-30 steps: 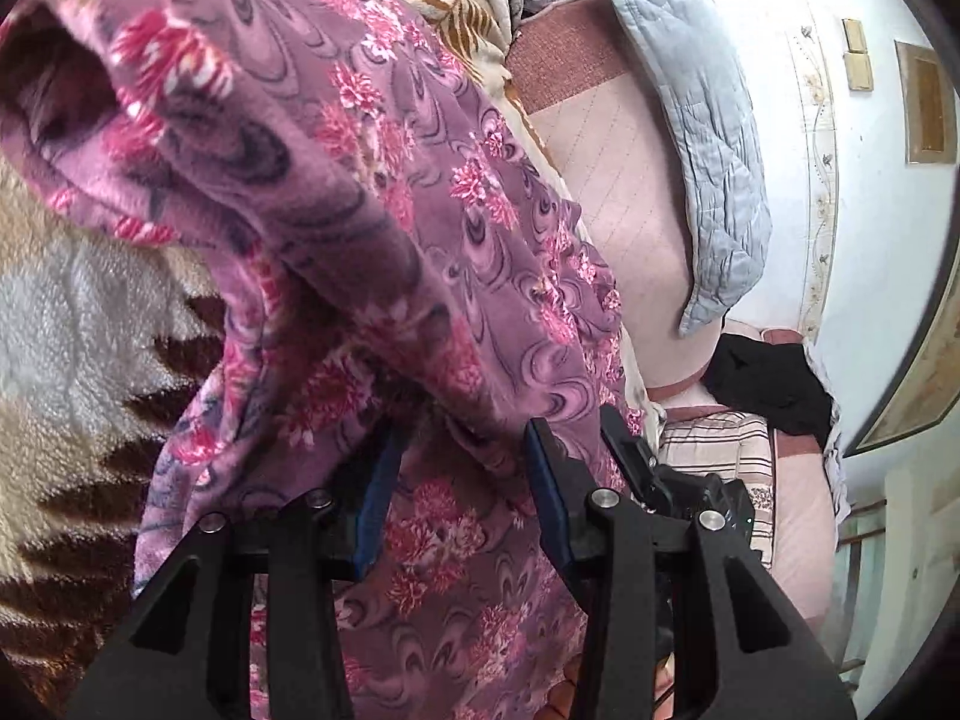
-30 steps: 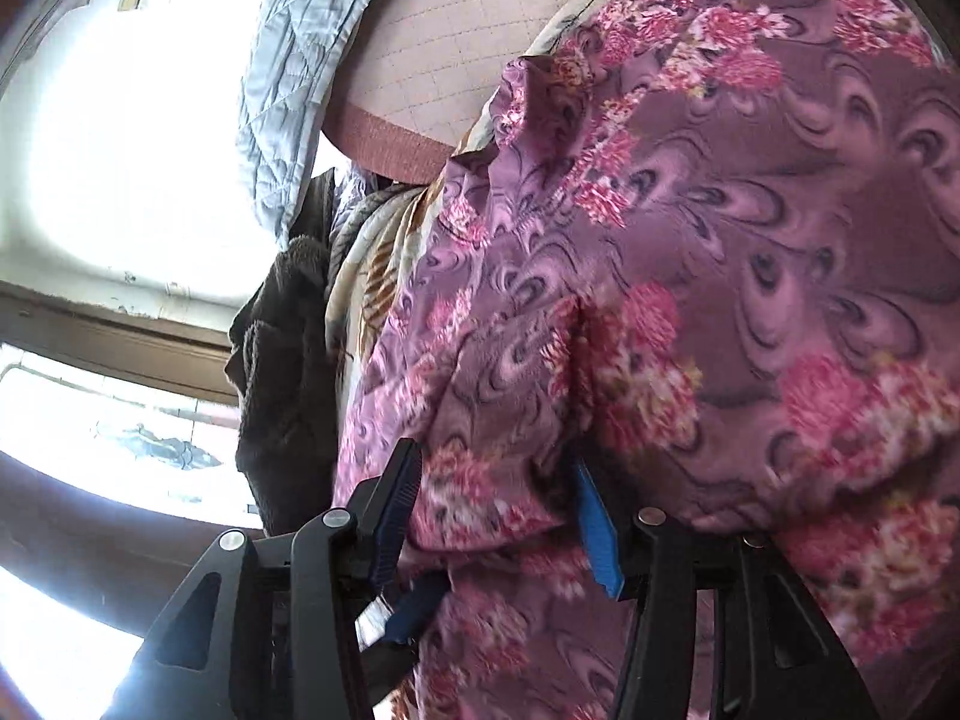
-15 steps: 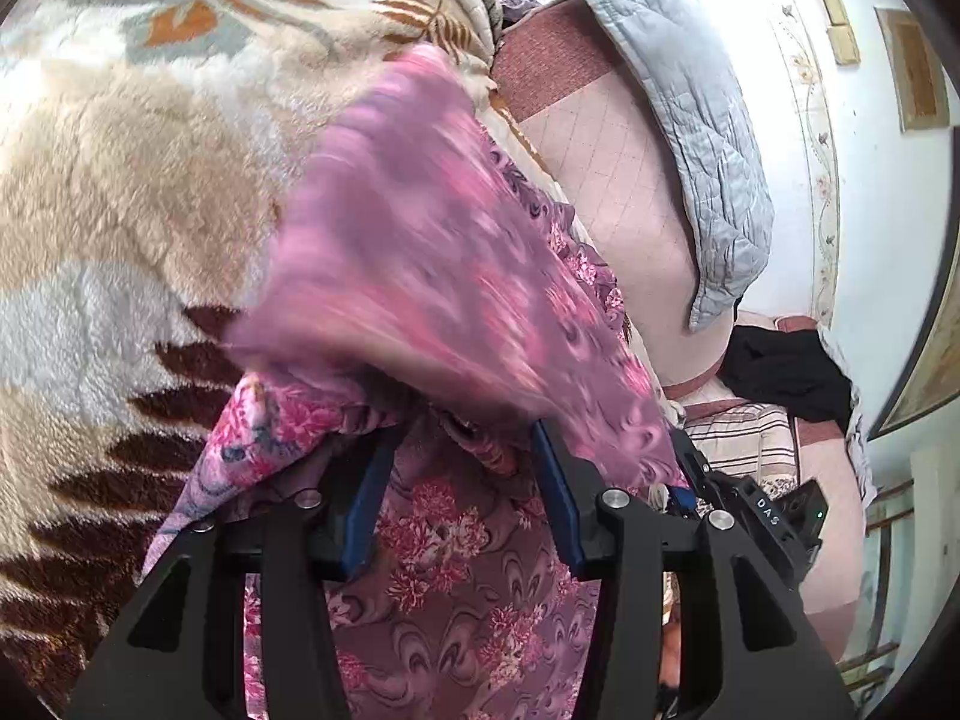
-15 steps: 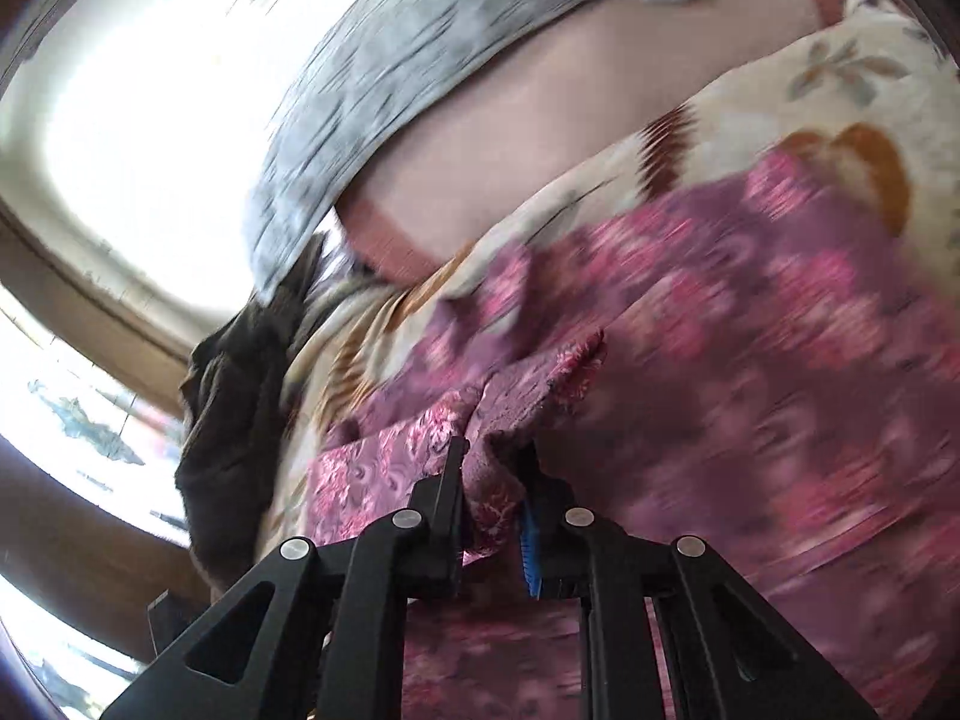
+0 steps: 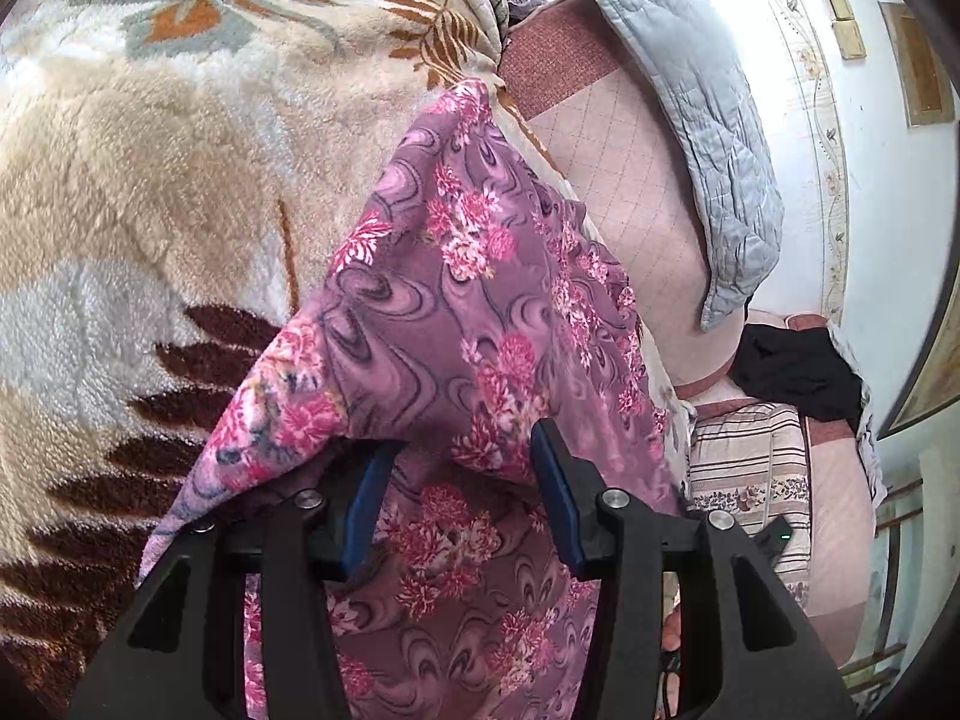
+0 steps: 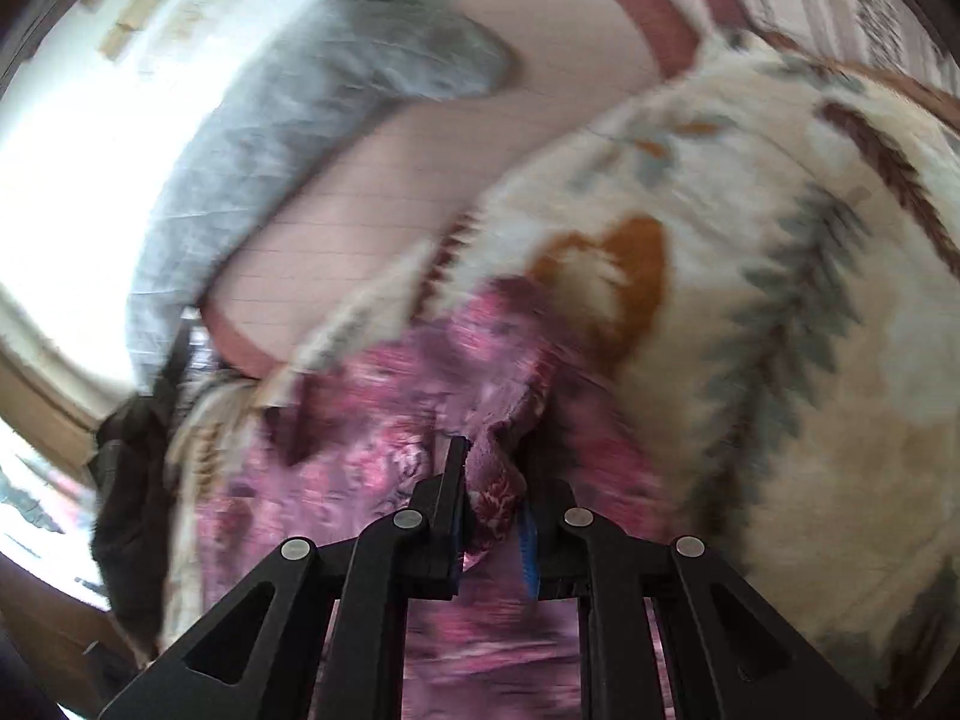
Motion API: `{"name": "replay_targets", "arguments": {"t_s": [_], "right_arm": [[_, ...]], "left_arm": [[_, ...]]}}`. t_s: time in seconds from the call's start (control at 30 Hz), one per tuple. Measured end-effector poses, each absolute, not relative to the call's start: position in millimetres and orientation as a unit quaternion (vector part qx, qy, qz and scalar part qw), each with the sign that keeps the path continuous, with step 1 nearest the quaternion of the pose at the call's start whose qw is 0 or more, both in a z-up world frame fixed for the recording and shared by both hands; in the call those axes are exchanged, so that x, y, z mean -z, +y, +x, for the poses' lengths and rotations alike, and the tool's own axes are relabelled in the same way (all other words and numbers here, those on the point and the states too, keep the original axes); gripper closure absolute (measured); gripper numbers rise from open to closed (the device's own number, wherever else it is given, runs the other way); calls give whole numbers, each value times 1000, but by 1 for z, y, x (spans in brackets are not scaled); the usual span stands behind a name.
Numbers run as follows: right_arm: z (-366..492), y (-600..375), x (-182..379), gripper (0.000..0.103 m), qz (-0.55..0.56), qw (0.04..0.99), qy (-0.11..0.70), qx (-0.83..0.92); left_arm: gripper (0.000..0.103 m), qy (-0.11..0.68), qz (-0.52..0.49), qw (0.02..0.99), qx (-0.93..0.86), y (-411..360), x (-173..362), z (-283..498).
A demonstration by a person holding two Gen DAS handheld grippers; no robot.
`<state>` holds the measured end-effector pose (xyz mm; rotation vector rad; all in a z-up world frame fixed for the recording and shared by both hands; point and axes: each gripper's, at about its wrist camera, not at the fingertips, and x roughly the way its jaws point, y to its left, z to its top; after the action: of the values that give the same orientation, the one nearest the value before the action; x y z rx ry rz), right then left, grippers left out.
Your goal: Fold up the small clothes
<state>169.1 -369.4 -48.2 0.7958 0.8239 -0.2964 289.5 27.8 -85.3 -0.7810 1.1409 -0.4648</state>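
Note:
A purple garment with pink flowers [image 5: 456, 312] lies on a cream leaf-patterned blanket [image 5: 150, 180]. In the left wrist view its folded layer drapes over my left gripper [image 5: 459, 468], whose blue-padded jaws stand wide apart with cloth between and under them. In the right wrist view, which is motion-blurred, my right gripper [image 6: 495, 498] is shut on a bunched edge of the same garment [image 6: 372, 420], pinched between its jaws above the blanket [image 6: 780, 312].
A pink quilted sofa back [image 5: 630, 192] with a grey-blue quilt [image 5: 708, 138] draped over it stands behind. Dark clothes [image 5: 798, 378] and a striped cushion [image 5: 750, 456] lie to the right. A dark garment [image 6: 132, 510] sits at the blanket's left edge.
The garment's raised flap has dropped and settled flat over the lower layer. My right gripper closed on a bunched edge and swung across the blanket. My left gripper stayed open.

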Motion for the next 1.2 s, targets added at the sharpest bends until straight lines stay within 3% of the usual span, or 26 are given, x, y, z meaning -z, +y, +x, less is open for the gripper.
{"name": "replay_targets", "arguments": {"t_s": [0.1, 0.23, 0.4, 0.47, 0.63, 0.77, 0.83, 0.9, 1.03, 1.1, 1.2], "right_arm": [[169, -369, 49, 88, 378, 827, 392, 136], [169, -365, 11, 88, 342, 872, 332, 114], [195, -361, 56, 82, 267, 816, 491, 150], [183, -359, 40, 77, 257, 832, 465, 161], [166, -344, -5, 77, 261, 881, 375, 128], [179, -330, 19, 77, 239, 868, 418, 118], [185, -329, 52, 79, 246, 841, 466, 120], [180, -325, 48, 79, 233, 855, 446, 123], [167, -322, 26, 77, 257, 861, 426, 107], [160, -320, 32, 69, 253, 852, 446, 110], [149, -316, 48, 69, 240, 843, 469, 107]], "left_arm": [[57, 520, -353, 749, 212, 26, 86, 290], [58, 517, -325, 763, 211, 21, 84, 289], [57, 519, -282, 780, 206, 13, 80, 284], [57, 521, -264, 783, 213, 6, 76, 277], [57, 503, -216, 784, 293, -25, 51, 256], [55, 486, -180, 829, 211, -7, 52, 277], [61, 519, -154, 818, 193, -4, 69, 292], [61, 512, -117, 829, 194, -11, 67, 290], [43, 505, -56, 839, 196, -33, 65, 281], [35, 499, -33, 843, 198, -40, 66, 277], [19, 504, -19, 838, 208, -45, 69, 270]]}}
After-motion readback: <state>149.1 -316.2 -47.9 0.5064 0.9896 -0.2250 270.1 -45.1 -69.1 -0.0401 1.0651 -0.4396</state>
